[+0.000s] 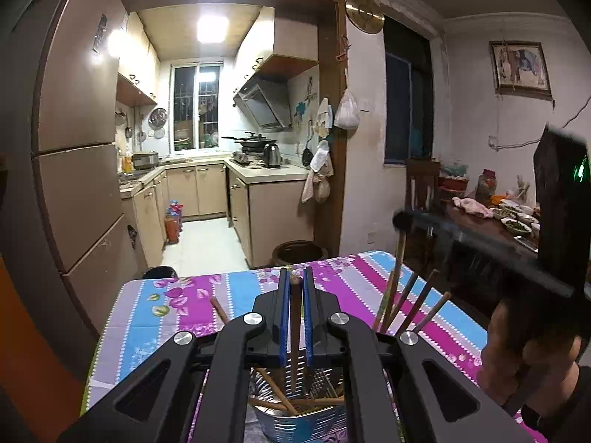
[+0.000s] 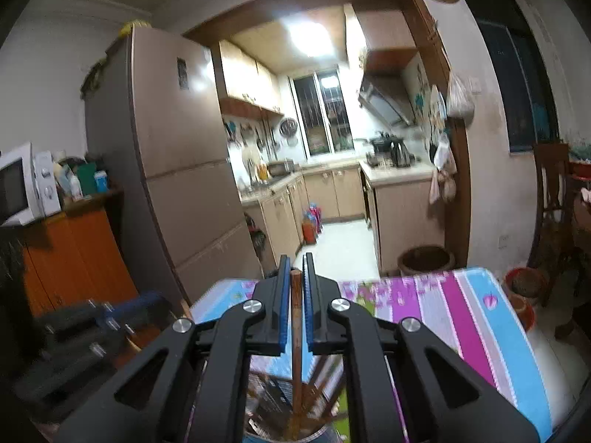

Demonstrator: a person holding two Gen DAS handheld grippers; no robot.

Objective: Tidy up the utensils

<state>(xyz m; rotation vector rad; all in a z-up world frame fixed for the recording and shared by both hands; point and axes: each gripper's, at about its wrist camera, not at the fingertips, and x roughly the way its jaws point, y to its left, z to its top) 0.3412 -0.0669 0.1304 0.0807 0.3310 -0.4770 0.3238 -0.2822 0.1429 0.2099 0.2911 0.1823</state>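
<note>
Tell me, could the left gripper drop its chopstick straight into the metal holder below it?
Probably yes. The left gripper holds its chopstick upright, lower end already inside the metal holder. The chopsticks in there lean aside, so the way down looks free.

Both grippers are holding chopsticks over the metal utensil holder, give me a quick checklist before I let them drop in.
1. Left gripper shut on its chopstick: ok.
2. That chopstick's lower end inside the metal utensil holder: ok.
3. Right gripper with a chopstick between its blue pads: ok; whether they still pinch it: cannot tell.
4. Right chopstick's lower end over a holder: cannot tell, view blurred.
5. Loose chopstick left on the striped tablecloth: not ok, still to collect.
</note>
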